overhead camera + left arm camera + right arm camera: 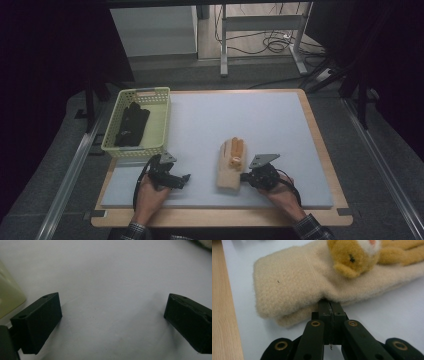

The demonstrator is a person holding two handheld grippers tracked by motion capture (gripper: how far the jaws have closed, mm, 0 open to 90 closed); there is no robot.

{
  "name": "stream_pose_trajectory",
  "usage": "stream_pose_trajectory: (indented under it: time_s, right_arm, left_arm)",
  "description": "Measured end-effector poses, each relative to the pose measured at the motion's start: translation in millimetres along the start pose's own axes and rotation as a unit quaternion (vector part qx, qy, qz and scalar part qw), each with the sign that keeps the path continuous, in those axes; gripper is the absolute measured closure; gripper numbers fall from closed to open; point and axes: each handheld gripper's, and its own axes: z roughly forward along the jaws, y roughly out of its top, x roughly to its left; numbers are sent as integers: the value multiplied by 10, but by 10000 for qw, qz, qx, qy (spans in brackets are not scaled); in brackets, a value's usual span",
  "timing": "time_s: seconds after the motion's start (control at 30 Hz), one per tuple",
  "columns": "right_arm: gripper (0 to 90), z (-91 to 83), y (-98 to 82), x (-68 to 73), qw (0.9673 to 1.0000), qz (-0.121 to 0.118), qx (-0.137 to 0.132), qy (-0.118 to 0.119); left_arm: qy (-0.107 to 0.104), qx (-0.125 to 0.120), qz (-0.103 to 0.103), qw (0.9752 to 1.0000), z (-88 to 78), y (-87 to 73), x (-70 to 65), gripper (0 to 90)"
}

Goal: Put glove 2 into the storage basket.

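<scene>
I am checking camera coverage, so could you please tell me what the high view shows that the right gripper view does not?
High view alone: the pale yellow slotted plastic basket holding black gloves, and the open left gripper.

Right gripper view alone: the bear face's stitched eye, and the right gripper with jaws pressed together against the mitten's edge.

Both: the cream fleece mitten with a tan plush bear on the light blue mat.

Cream fleece mitten w/ tan plush bear face and orange-tan fingers point(230, 162) point(294, 287) lay flat on pale blue mat, near front edge, right of centre. Cuff end pointed toward person, finger end away. Looked like two fleece layers stacked at cuff. Near lower edge was pinched betw. closed black jaws.
</scene>
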Motion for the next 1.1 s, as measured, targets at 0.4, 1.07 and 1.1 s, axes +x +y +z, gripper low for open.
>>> stream_pose_trajectory:
  time_s: [0.4, 1.07, 1.1]
  right_arm:
    - [880, 281, 220, 123, 9999, -120, -65, 42]
    - [808, 373, 382, 174, 9994, -271, -135, -152]
    - [798, 336, 371, 158, 9993, -267, -155, -200]
  left_arm:
    - [0, 2, 1, 10000, 0, 0, 0, 15]
    - [15, 24, 18, 10000, 1, 2, -3, 15]
    - [15, 32, 24, 10000, 0, 3, -3, 15]
